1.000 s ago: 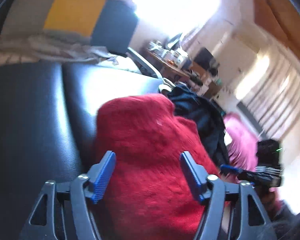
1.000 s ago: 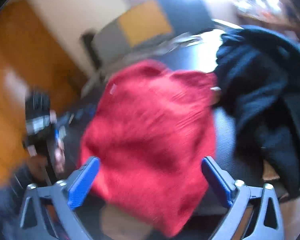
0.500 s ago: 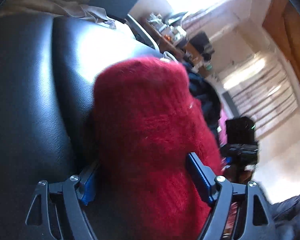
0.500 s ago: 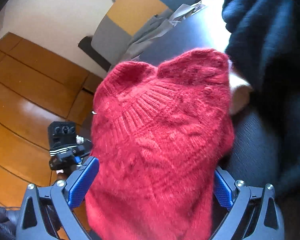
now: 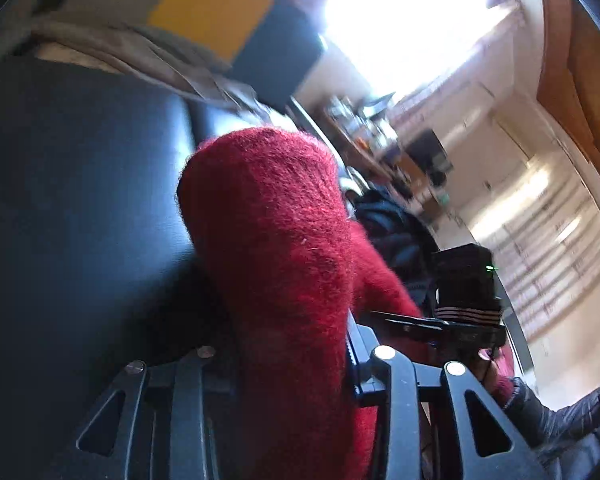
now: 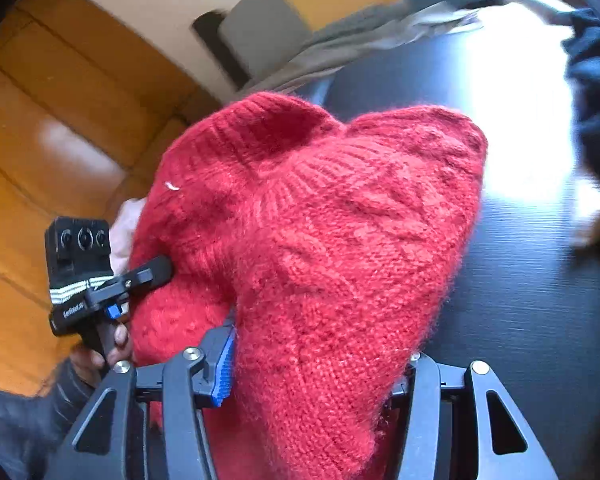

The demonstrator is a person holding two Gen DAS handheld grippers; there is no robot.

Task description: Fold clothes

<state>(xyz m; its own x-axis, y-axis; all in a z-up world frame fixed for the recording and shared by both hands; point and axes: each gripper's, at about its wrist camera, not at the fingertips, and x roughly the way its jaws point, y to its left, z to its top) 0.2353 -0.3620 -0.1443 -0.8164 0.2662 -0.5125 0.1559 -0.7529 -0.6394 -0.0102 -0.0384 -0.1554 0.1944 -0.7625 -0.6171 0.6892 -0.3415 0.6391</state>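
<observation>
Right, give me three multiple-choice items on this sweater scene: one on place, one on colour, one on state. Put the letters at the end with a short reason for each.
1. Where does the red knit sweater lie?
A. on a black leather seat
B. on the wooden floor
C. in a basket

2. What colour are the pads on the right gripper fingers?
A. red
B. blue
C. yellow

3. What is between the left gripper fingers?
A. nothing
B. the dark blue garment
C. the red knit sweater

Answers:
1. A: dark shiny upholstery lies under and around it.
2. B: a blue ribbed pad presses the knit.
3. C: red wool fills the gap as the jaws close.
</observation>
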